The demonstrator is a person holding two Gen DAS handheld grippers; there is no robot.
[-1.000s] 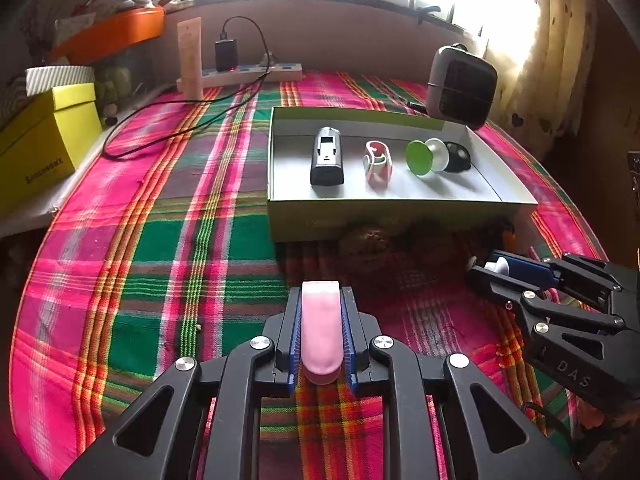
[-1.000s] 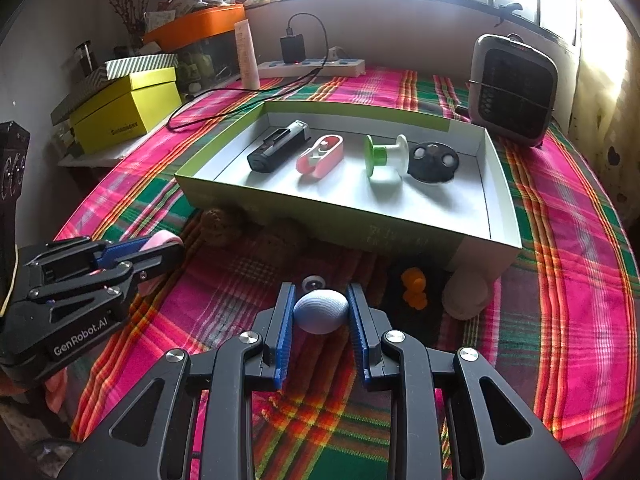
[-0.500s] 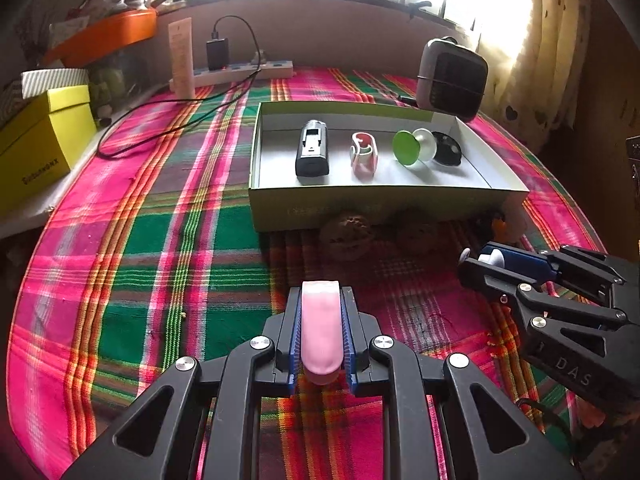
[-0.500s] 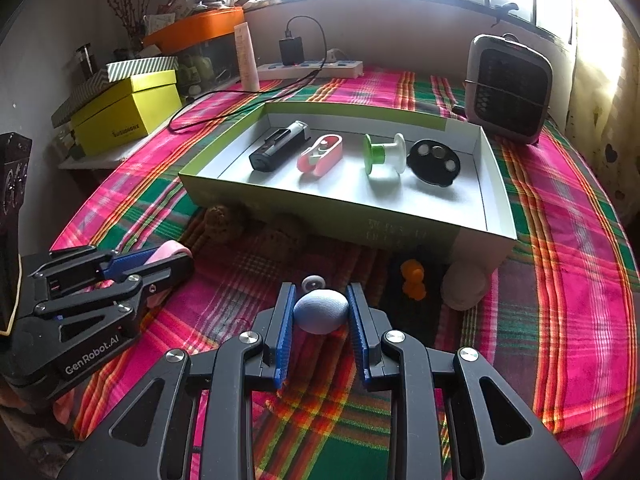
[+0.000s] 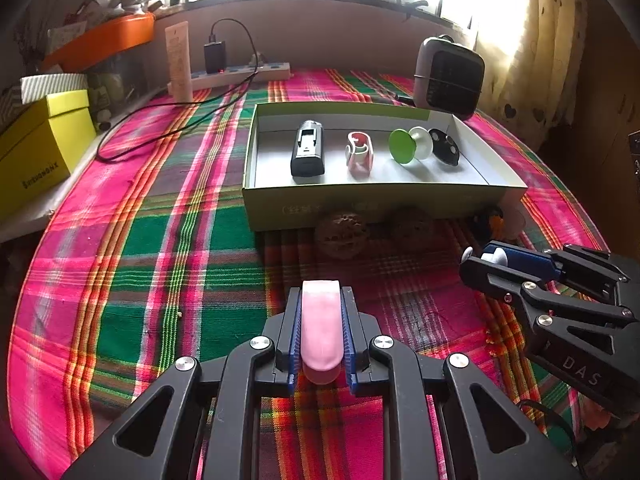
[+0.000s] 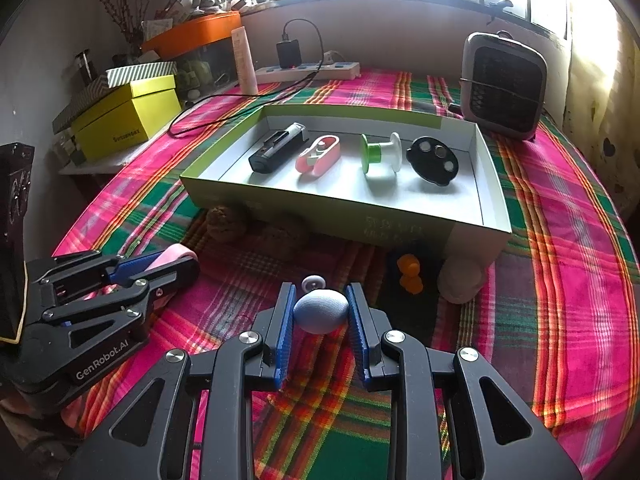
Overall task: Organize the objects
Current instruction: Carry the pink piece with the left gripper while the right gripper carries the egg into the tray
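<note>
My left gripper (image 5: 320,300) is shut on a pink oblong object (image 5: 321,332) and holds it above the plaid cloth; it also shows in the right wrist view (image 6: 176,260). My right gripper (image 6: 320,296) is shut on a pale blue egg-shaped object (image 6: 321,311); it also shows in the left wrist view (image 5: 480,260). A green-rimmed open box (image 6: 280,110) ahead holds a black device (image 6: 278,152), a pink clip (image 6: 318,156), a green and white spool (image 6: 380,152) and a black disc (image 6: 432,160).
Two brown walnut-like balls (image 5: 342,234) lie before the box's front wall. An orange piece (image 6: 410,274), a beige lump (image 6: 460,282) and a small white button (image 6: 313,282) lie near its right corner. A heater (image 6: 502,84), a power strip (image 6: 308,70) and a yellow box (image 6: 128,120) stand behind.
Both grippers have drawn back a little from the box, still holding their objects. The box looks farther away in both views.
</note>
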